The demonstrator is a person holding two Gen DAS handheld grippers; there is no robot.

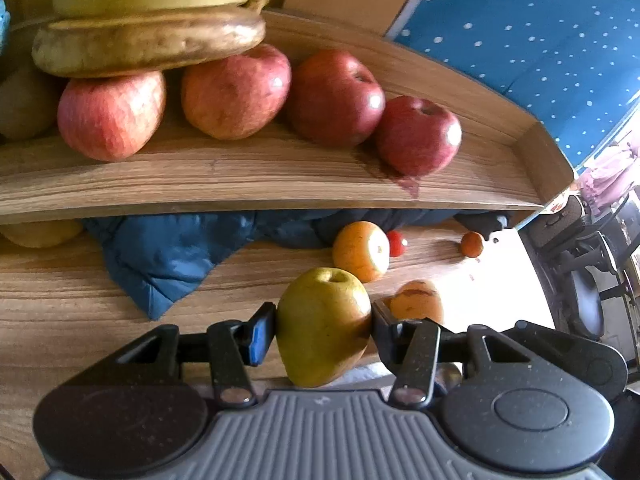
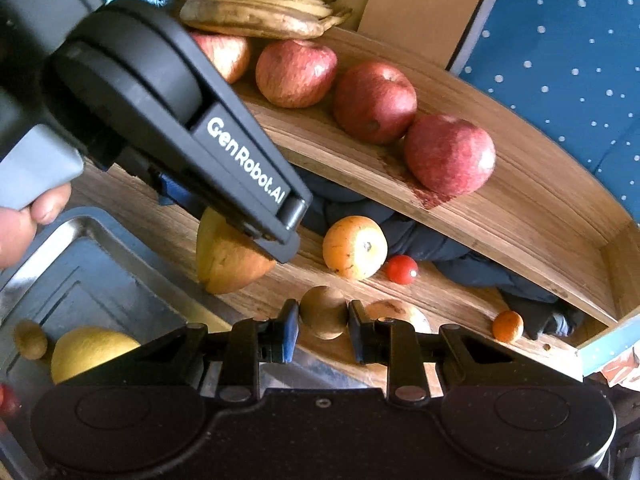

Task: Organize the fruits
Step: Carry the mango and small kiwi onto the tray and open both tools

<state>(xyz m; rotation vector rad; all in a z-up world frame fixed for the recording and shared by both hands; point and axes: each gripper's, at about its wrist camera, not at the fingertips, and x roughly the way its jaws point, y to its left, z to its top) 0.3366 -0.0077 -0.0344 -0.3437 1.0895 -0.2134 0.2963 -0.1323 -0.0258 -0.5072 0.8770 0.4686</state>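
My left gripper (image 1: 323,326) is shut on a yellow-green pear (image 1: 323,326), held over the lower wooden shelf (image 1: 80,300). In the right wrist view the left gripper (image 2: 256,236) and its pear (image 2: 226,260) show at centre left. My right gripper (image 2: 323,326) is shut on a small brown round fruit (image 2: 323,312). Several red apples (image 1: 334,96) and bananas (image 1: 152,12) sit on the upper shelf (image 1: 280,176). An orange (image 1: 361,251), a cherry tomato (image 1: 396,243) and a small tangerine (image 1: 472,244) lie on the lower shelf.
A blue cloth (image 1: 168,256) is stuffed under the upper shelf. A metal tray (image 2: 80,288) at lower left holds a yellow fruit (image 2: 90,354) and a small brown one (image 2: 30,339). Another orange-yellow fruit (image 1: 418,300) lies behind my right finger.
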